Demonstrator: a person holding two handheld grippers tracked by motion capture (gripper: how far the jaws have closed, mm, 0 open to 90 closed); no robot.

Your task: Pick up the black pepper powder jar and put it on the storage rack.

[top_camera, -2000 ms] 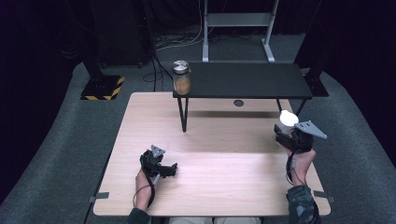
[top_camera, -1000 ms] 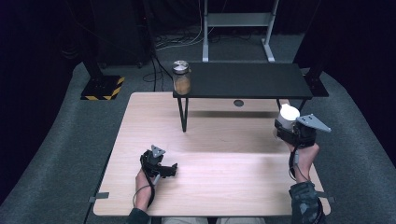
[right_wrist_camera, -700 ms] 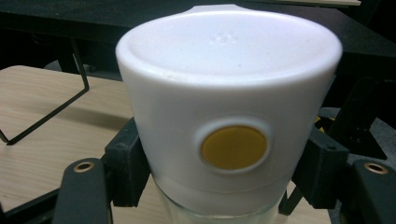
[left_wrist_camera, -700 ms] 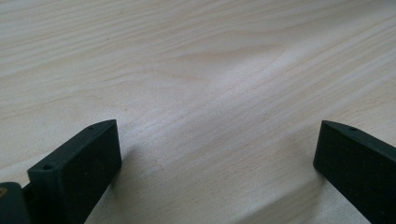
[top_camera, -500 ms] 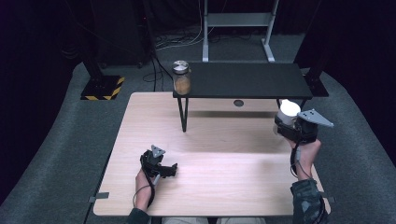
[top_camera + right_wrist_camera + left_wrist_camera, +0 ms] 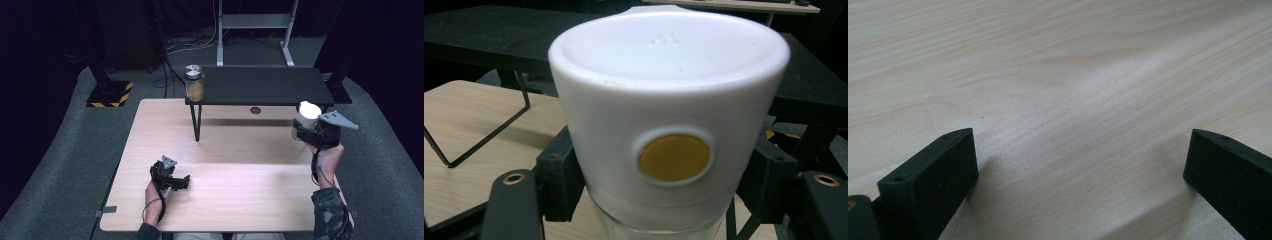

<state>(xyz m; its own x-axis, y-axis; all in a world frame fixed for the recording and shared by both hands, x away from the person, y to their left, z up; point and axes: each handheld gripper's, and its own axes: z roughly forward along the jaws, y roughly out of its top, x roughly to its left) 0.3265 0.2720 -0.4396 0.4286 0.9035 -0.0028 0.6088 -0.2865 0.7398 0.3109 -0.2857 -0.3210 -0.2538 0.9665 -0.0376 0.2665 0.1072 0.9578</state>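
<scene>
Meanwhile, the right gripper (image 6: pixel 311 131) sits higher and nearer the black shelf (image 6: pixel 265 86) than it did two seconds earlier, its jaws clamped on a white-capped container (image 6: pixel 306 116) carried at the tabletop's right edge, close to the shelf's right end. In the right gripper view the white cap (image 6: pixel 669 105), marked with a round yellow spot (image 6: pixel 674 157), stands upright between the two black jaws, with clear glass just visible below it.

The left gripper (image 6: pixel 172 179) has not shifted since the earlier frames; it rests low over the near left part of the light wooden tabletop (image 6: pixel 240 200), its jaws apart with bare wood grain between them in the left gripper view. A person's forearms enter from the bottom of the high view, the right one in a patterned sleeve (image 6: pixel 330 215).

On the shelf's left corner a glass jar (image 6: pixel 194 83) with a metal lid and brownish contents stands where it stood before. The shelf rests on thin black legs over the far side of the tabletop. Grey carpet surrounds the table, a yellow-and-black striped base (image 6: pixel 111 93) sits at far left, and a grey metal frame (image 6: pixel 255 25) rises against the dark background.
</scene>
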